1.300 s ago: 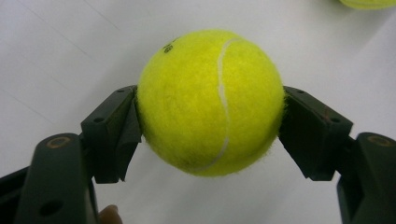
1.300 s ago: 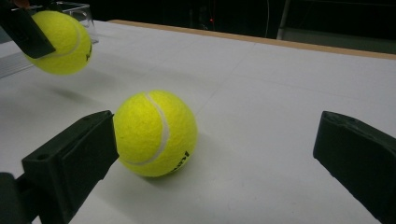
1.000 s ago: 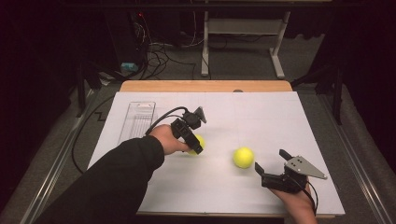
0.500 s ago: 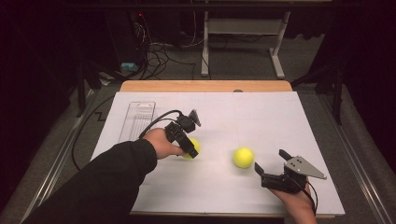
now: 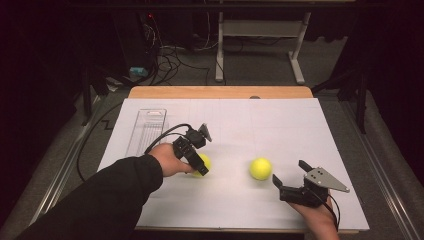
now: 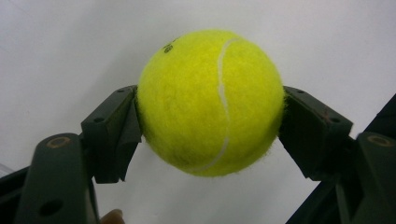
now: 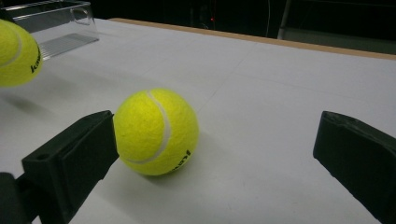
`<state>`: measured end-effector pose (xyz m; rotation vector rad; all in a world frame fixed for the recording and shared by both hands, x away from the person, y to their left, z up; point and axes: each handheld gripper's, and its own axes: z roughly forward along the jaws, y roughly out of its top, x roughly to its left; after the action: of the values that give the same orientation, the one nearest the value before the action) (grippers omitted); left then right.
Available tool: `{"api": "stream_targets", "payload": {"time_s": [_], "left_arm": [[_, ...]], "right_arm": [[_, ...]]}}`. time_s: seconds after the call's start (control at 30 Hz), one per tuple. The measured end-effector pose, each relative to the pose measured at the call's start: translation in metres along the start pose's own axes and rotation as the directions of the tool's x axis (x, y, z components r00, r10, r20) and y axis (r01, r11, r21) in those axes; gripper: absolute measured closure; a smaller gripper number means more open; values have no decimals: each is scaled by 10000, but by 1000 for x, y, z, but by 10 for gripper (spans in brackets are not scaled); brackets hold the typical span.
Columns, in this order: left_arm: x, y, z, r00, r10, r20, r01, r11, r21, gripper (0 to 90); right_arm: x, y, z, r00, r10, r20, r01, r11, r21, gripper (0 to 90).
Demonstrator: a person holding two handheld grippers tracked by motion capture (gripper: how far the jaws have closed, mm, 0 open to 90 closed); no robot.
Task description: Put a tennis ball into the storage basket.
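Note:
Two yellow tennis balls are on the white table. My left gripper (image 5: pixel 200 164) is shut on one tennis ball (image 5: pixel 204 163) at centre left; in the left gripper view both jaws press the sides of that ball (image 6: pixel 210 100). In the right gripper view this held ball (image 7: pixel 16 53) hangs a little above the sheet, with its shadow below it. The second tennis ball (image 5: pixel 261 168) rests on the table at centre right. My right gripper (image 5: pixel 290 173) stands open just behind and to the right of it. In the right gripper view, the second ball (image 7: pixel 156 132) lies ahead of the left jaw.
A clear plastic tray (image 5: pixel 146 129) lies at the table's left side, beyond the left hand, also seen as the tray (image 7: pixel 56 23) far off. The table's wooden far edge (image 5: pixel 220 92) borders the white sheet. A black cable (image 5: pixel 90 150) trails off the left side.
The left gripper has drawn back toward the person and slightly left with its ball. The right gripper and the second ball have stayed put.

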<state>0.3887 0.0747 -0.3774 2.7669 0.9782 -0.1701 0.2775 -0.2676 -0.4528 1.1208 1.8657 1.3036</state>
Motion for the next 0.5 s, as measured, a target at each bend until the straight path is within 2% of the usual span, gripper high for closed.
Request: {"api": "stream_targets", "payload": {"time_s": [0.5], "left_arm": [[3,-12,5,9997,-177,156,175,9997,161,265]], "right_arm": [[0,0,0,10000,-13,16,13,10000,34,0]]}}
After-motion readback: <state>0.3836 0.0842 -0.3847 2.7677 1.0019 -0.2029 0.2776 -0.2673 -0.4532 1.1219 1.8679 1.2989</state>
